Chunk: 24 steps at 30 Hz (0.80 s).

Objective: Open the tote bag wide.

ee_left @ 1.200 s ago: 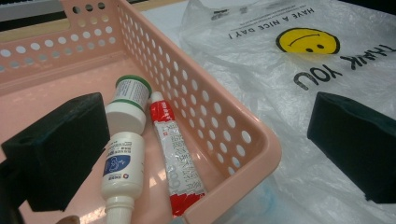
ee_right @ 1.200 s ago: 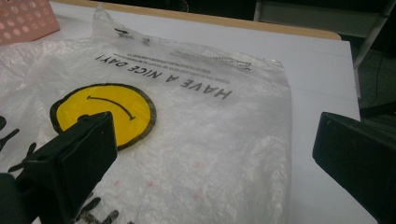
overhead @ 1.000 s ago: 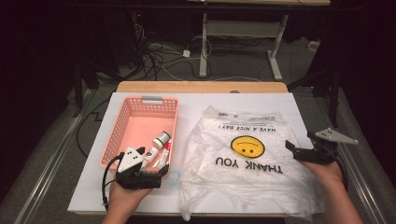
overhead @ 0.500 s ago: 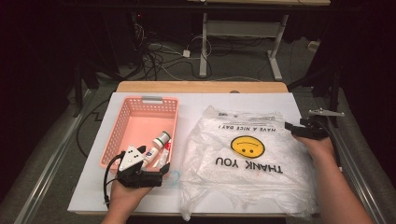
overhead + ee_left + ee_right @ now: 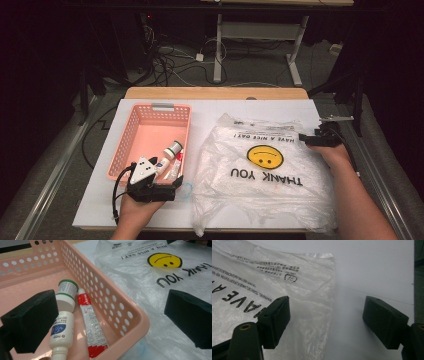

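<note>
Reaching across the bag's far right corner, the right gripper (image 5: pixel 306 139) had travelled from the table's right edge up to the clear plastic bag (image 5: pixel 260 170), its jaws narrowing partway yet apart, straddling the bag's edge without pinching it. That probably sets up a grab of that corner. The left gripper (image 5: pixel 176 184) kept its place by the pink basket (image 5: pixel 131 137), jaws wide and empty. Crinkled and translucent, the bag lay flat on the white table (image 5: pixel 210 107), smiley face upside down.
</note>
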{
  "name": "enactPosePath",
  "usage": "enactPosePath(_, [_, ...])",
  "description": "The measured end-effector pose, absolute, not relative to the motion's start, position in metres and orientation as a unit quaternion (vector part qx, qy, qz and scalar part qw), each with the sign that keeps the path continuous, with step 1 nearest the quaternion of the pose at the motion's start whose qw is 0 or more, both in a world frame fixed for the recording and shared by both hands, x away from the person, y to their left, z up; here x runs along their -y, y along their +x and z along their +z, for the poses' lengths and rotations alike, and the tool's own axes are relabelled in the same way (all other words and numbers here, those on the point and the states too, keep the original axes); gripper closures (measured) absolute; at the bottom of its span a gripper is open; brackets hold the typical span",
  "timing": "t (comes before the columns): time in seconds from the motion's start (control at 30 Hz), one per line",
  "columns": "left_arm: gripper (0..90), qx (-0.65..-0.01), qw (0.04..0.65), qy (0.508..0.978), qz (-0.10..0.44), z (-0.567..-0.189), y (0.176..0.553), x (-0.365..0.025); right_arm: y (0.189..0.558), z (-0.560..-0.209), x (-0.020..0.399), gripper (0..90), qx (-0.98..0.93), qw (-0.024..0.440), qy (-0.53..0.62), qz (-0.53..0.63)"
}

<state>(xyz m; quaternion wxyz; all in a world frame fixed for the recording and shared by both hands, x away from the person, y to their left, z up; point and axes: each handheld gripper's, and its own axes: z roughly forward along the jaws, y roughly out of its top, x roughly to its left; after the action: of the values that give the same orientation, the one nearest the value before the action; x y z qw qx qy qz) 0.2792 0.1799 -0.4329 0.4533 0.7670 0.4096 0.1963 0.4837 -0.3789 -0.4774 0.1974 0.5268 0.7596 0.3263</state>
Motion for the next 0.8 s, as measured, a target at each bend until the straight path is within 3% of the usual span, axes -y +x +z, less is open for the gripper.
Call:
enactPosePath(0.23, [0.0, -0.407, 0.454, 0.769, 0.193, -0.433, 0.279, -0.179, 0.480, -0.478, 0.366, 32.4, -0.782, 0.207, 0.496, 0.316])
enactPosePath(0.3, [0.0, -0.407, 0.455, 0.768, 0.194, -0.432, 0.279, -0.178, 0.476, -0.478, 0.363, 43.0, -0.790, 0.208, 0.480, 0.320])
enactPosePath(0.53, [0.0, -0.407, 0.456, 0.768, 0.191, -0.432, 0.278, -0.179, 0.471, -0.477, 0.359, 59.5, -0.797, 0.202, 0.469, 0.324])
enactPosePath(0.63, [0.0, -0.408, 0.456, 0.768, 0.190, -0.431, 0.278, -0.180, 0.470, -0.478, 0.359, 62.6, -0.796, 0.203, 0.468, 0.326])
enactPosePath(0.8, [0.0, -0.408, 0.457, 0.768, 0.190, -0.430, 0.279, -0.179, 0.466, -0.478, 0.359, 78.6, -0.797, 0.199, 0.462, 0.333])
